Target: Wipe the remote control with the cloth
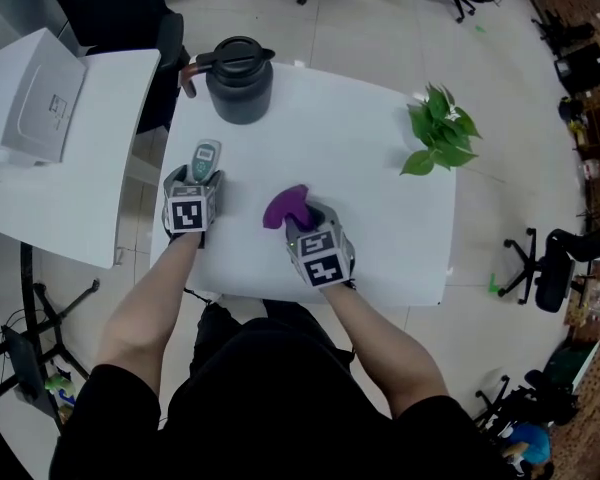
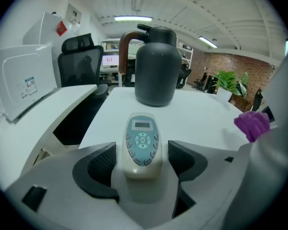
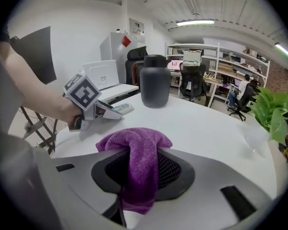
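The pale remote control (image 1: 204, 158) (image 2: 142, 143) lies flat on the white table (image 1: 380, 228) near its left edge, buttons up. My left gripper (image 1: 197, 177) (image 2: 142, 161) straddles its near end. The jaws are open, and a gap shows between each pad and the remote's sides. My right gripper (image 1: 305, 220) (image 3: 143, 169) is in the middle of the table, shut on a purple cloth (image 1: 285, 206) (image 3: 134, 140). The cloth bunches over the jaws and hangs down between them. In the right gripper view the left gripper (image 3: 113, 115) and the remote (image 3: 122, 109) lie off to the left.
A black thermos jug (image 1: 239, 78) (image 2: 156, 66) stands at the table's far left, beyond the remote. A potted green plant (image 1: 440, 128) is at the far right. A side table with a white box (image 1: 35, 108) stands to the left. Office chairs ring the table.
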`<move>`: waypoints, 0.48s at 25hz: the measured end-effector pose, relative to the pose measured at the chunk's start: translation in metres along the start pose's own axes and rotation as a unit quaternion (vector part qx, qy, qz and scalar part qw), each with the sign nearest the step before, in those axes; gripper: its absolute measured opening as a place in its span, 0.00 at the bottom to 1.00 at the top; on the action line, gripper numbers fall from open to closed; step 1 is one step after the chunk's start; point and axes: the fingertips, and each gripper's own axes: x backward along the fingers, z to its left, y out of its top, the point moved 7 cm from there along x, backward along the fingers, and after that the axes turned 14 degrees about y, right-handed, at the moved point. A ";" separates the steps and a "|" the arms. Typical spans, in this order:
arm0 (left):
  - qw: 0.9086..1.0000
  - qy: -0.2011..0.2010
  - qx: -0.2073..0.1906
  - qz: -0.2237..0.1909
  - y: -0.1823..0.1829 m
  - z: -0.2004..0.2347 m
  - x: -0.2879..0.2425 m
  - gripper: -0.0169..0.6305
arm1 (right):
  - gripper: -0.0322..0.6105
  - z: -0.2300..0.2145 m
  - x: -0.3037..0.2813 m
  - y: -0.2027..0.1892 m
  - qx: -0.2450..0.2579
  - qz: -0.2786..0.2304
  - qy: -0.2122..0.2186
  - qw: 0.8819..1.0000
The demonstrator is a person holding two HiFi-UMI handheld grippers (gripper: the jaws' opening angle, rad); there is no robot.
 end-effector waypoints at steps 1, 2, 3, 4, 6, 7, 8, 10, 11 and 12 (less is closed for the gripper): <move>1.000 0.001 0.002 0.001 -0.001 0.002 0.003 0.54 | 0.25 -0.003 -0.007 -0.002 0.000 0.007 -0.003 1.000; 1.000 0.005 0.004 0.001 -0.002 0.004 0.007 0.54 | 0.26 -0.007 -0.013 -0.004 0.000 0.013 -0.005 1.000; 1.000 0.009 0.005 -0.001 -0.004 0.008 0.010 0.54 | 0.26 -0.009 -0.019 -0.005 -0.001 0.019 -0.007 1.000; 1.000 0.010 0.004 -0.005 -0.008 0.010 0.013 0.54 | 0.26 -0.012 -0.024 -0.005 -0.001 0.024 -0.009 1.000; 1.000 0.007 0.004 -0.015 -0.016 0.016 0.019 0.54 | 0.27 -0.015 -0.033 -0.006 0.000 0.035 -0.010 0.999; 1.000 0.004 0.006 -0.019 -0.019 0.017 0.025 0.54 | 0.27 -0.017 -0.038 -0.007 0.001 0.042 -0.010 0.999; 1.000 0.001 0.009 -0.021 -0.021 0.018 0.032 0.54 | 0.29 -0.018 -0.041 -0.007 0.001 0.050 -0.010 0.999; 1.000 -0.004 0.013 -0.024 -0.026 0.019 0.045 0.54 | 0.31 -0.019 -0.047 -0.009 0.002 0.062 -0.010 0.998; 1.000 -0.007 0.013 -0.026 -0.028 0.021 0.051 0.54 | 0.32 -0.018 -0.048 -0.009 0.004 0.066 -0.010 0.998; 1.000 -0.010 0.012 -0.028 -0.031 0.022 0.056 0.54 | 0.34 -0.018 -0.048 -0.008 0.006 0.068 -0.011 0.998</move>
